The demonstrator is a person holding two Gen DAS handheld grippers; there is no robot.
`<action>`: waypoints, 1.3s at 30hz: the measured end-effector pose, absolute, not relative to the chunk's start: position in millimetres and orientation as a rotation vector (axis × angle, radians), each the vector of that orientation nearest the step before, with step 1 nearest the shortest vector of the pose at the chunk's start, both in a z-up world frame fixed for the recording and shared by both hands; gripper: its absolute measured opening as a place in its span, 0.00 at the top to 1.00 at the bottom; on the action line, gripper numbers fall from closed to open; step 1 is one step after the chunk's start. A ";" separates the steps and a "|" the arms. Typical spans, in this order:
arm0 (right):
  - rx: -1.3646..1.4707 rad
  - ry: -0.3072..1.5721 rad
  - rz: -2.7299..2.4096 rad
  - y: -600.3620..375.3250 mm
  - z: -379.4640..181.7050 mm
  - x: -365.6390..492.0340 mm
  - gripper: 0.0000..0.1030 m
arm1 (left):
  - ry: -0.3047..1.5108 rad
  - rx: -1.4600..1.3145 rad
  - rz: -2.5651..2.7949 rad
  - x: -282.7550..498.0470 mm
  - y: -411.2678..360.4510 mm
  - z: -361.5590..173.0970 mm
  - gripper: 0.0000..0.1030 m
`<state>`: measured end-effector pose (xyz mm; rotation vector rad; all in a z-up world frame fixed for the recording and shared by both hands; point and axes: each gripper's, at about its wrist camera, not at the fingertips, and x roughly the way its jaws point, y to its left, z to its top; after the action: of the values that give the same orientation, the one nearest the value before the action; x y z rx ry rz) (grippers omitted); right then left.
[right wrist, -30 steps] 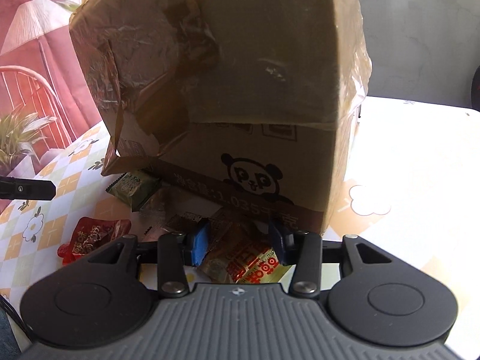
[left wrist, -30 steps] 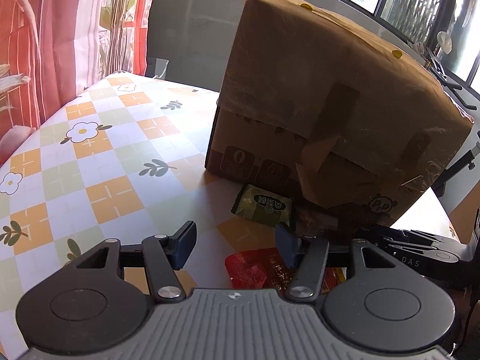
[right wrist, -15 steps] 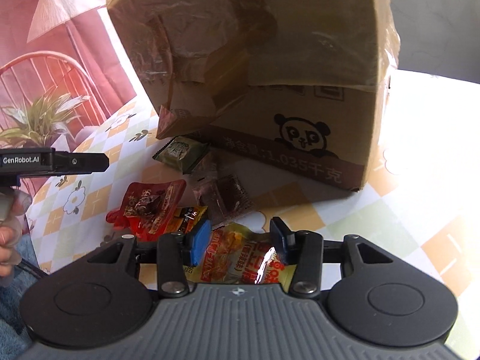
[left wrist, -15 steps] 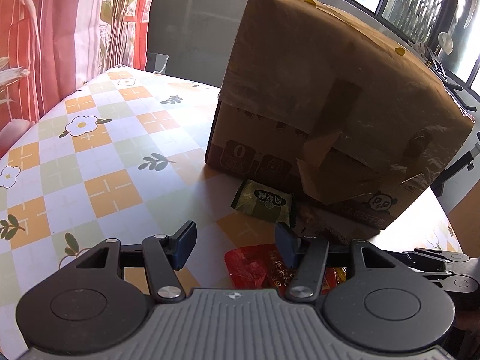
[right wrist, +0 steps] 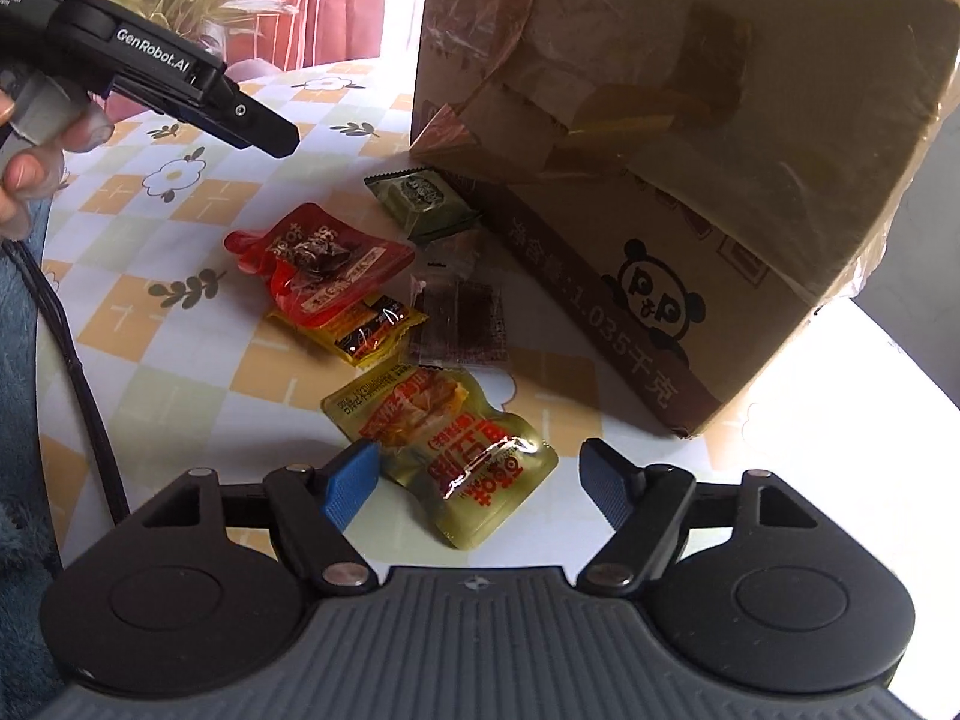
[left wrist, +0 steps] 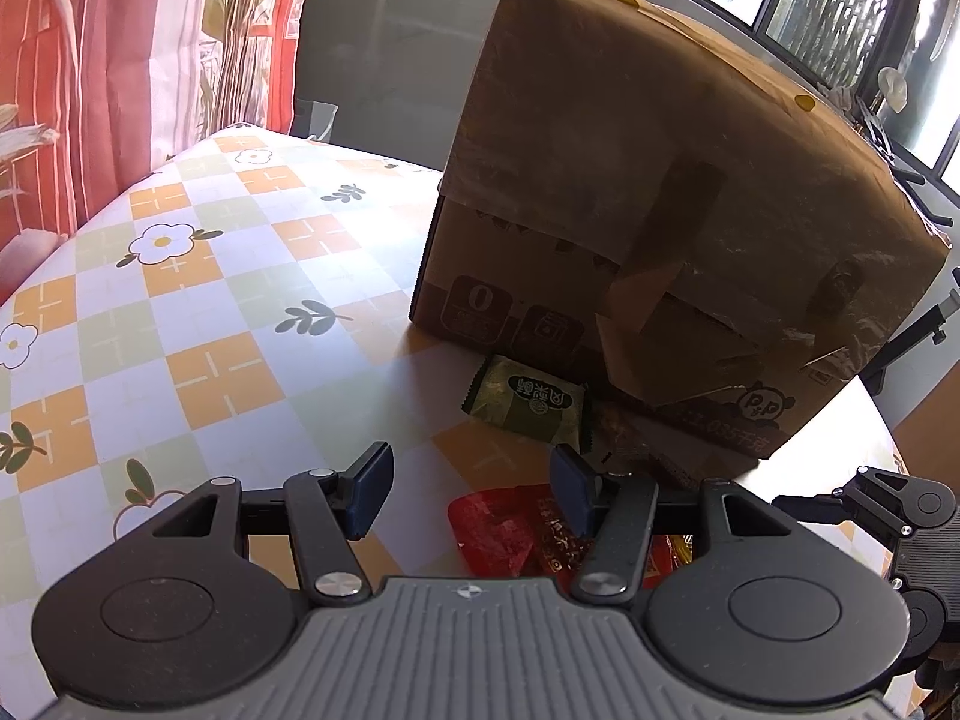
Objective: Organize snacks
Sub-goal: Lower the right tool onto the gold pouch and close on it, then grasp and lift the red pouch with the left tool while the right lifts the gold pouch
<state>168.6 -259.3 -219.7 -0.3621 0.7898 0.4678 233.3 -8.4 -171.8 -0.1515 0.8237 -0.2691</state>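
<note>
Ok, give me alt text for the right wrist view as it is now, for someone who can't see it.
The right gripper hangs over a gold snack pouch on a checked floral tablecloth, its jaws opening and not pressing the pouch. Beyond lie a red pouch, yellow packet, dark clear-wrapped snack and green packet beside a taped cardboard box. The left gripper reaches in at upper left.

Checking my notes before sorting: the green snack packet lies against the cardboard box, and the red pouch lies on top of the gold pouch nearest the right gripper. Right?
Not quite. The red pouch lies on a small yellow packet, not on the gold pouch, which lies apart, nearest the right gripper. The green snack packet does lie against the cardboard box. The right wrist view shows it.
</note>
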 end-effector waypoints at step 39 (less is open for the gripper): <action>-0.113 0.777 0.327 -238.0 -228.3 172.1 0.49 | 0.848 -0.144 -0.279 230.6 -9.9 -178.3 0.42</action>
<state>172.1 -238.0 -228.3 -0.1134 0.7775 0.3274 230.6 -9.9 -178.3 -0.1438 0.8482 -0.2792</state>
